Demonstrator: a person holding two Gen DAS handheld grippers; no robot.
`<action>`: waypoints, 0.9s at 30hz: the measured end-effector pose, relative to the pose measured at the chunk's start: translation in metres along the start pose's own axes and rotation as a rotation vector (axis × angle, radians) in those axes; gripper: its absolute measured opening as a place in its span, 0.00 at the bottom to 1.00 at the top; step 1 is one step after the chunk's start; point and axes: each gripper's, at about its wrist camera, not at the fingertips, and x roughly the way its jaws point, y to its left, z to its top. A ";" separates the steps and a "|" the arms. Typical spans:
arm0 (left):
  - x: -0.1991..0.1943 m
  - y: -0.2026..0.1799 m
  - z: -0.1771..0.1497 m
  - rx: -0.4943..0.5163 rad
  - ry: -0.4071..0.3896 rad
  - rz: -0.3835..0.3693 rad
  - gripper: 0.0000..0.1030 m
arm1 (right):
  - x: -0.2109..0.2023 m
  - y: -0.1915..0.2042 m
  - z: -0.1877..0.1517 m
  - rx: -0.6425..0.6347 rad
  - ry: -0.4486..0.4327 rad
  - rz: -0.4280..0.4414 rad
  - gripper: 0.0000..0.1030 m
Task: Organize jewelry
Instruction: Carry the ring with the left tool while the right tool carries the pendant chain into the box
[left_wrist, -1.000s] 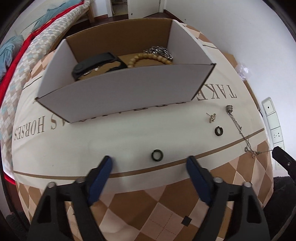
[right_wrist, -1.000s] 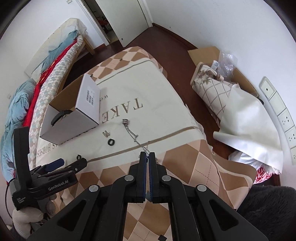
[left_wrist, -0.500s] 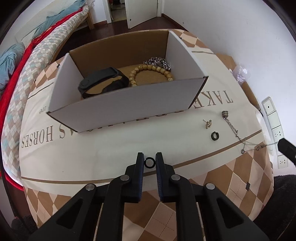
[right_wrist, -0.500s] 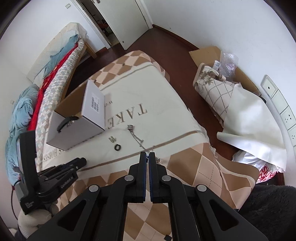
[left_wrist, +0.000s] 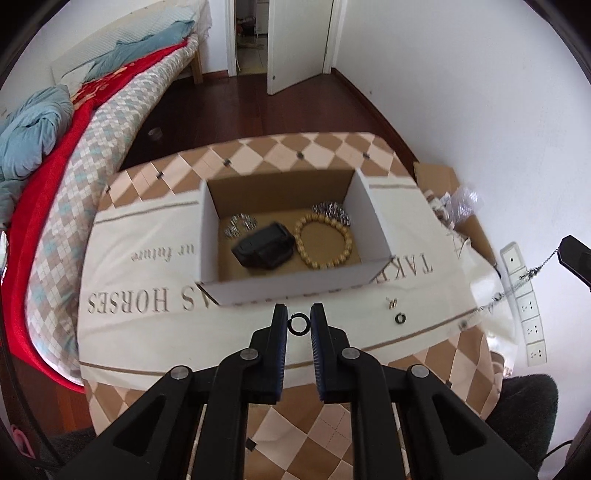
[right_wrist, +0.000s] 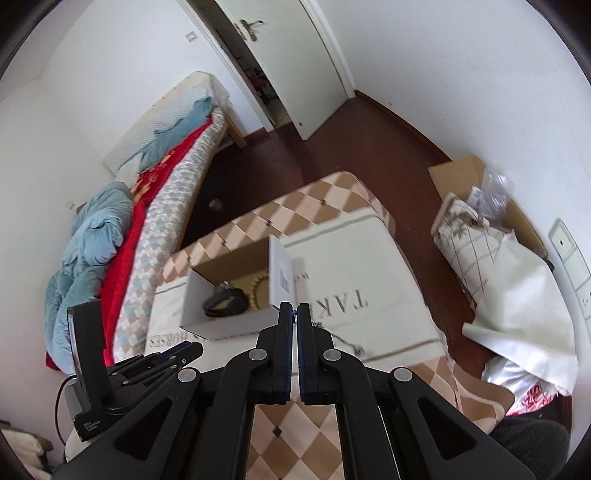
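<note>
My left gripper (left_wrist: 298, 319) is shut on a small black ring (left_wrist: 298, 324) and holds it above the table in front of the open white cardboard box (left_wrist: 295, 284). The box holds a wooden bead bracelet (left_wrist: 323, 240), a black watch (left_wrist: 264, 248) and silver chains (left_wrist: 242, 223). My right gripper (right_wrist: 294, 314) is shut on a thin silver chain necklace (left_wrist: 517, 284) that hangs off the table, its lower end trailing near the cloth (right_wrist: 343, 341). A second black ring (left_wrist: 400, 318) and a gold earring (left_wrist: 391, 303) lie on the tablecloth at the right.
The table wears a cream and brown checked cloth (left_wrist: 155, 332). A bed (left_wrist: 55, 155) stands at the left. Wall sockets (left_wrist: 524, 302), cardboard and bags (right_wrist: 480, 229) are at the right. An open door (left_wrist: 299, 40) is at the back.
My left gripper closed on the black ring and lifted it off the cloth. My right gripper rose with the necklace, pulling the chain off the table.
</note>
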 end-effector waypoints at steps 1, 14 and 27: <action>-0.004 0.004 0.005 -0.004 -0.012 0.004 0.10 | -0.004 0.005 0.005 -0.013 -0.007 0.006 0.02; -0.025 0.049 0.056 -0.034 -0.065 0.048 0.10 | -0.004 0.100 0.059 -0.188 -0.046 0.121 0.02; 0.056 0.080 0.094 -0.041 0.076 0.054 0.10 | 0.148 0.109 0.058 -0.261 0.176 -0.004 0.02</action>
